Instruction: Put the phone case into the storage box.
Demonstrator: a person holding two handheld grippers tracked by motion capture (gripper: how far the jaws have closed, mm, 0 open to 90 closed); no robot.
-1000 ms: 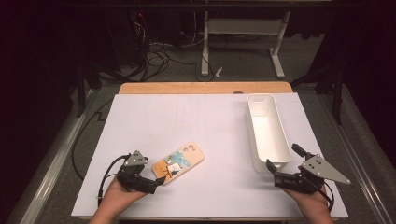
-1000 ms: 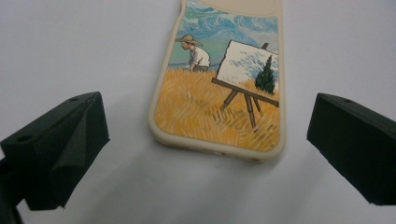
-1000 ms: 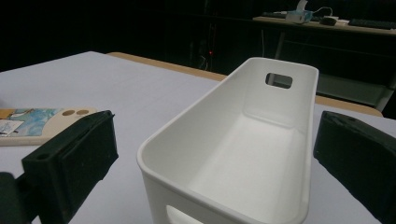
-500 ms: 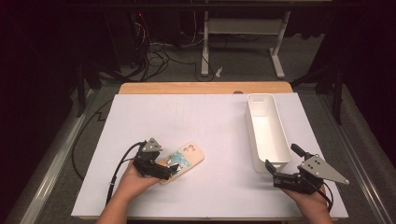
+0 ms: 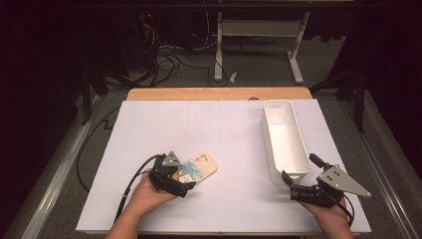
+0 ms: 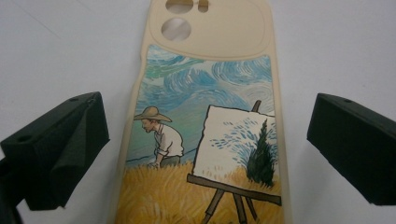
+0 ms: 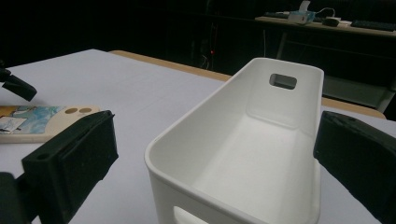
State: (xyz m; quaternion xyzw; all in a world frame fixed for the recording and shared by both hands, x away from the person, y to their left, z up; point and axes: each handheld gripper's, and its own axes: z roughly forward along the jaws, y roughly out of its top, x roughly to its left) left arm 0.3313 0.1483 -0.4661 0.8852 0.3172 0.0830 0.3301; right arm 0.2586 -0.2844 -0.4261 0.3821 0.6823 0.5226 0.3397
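At the table's (image 5: 149,124) near edge, left of the middle, the left gripper (image 5: 185,185) sits over the near end of the phone case (image 5: 201,167), which lies flat on the white sheet, printed back up. In the left gripper view the jaws are spread wide, one on each long side of the case (image 6: 205,140), with bare sheet between each pad and the case's edge; nothing is pinched yet. The step in hand looks like the grasp. To do it well, the jaws should come low enough that the pads meet the thin side walls rather than ride over the top, stay centred so both pads touch together, and close across the width, not the length. A soft case may bow if squeezed hard, so a light, even pinch seems best.

Toward the near right corner the right gripper (image 5: 291,186) rests with its jaws spread too, holding nothing, aimed at the near end of the bin (image 5: 283,142).

The case's long axis runs from near-left to far-right, slanting toward the bin, with the camera cut-outs at the far end. The bin, empty, stands well apart near the right edge, long axis running near to far.
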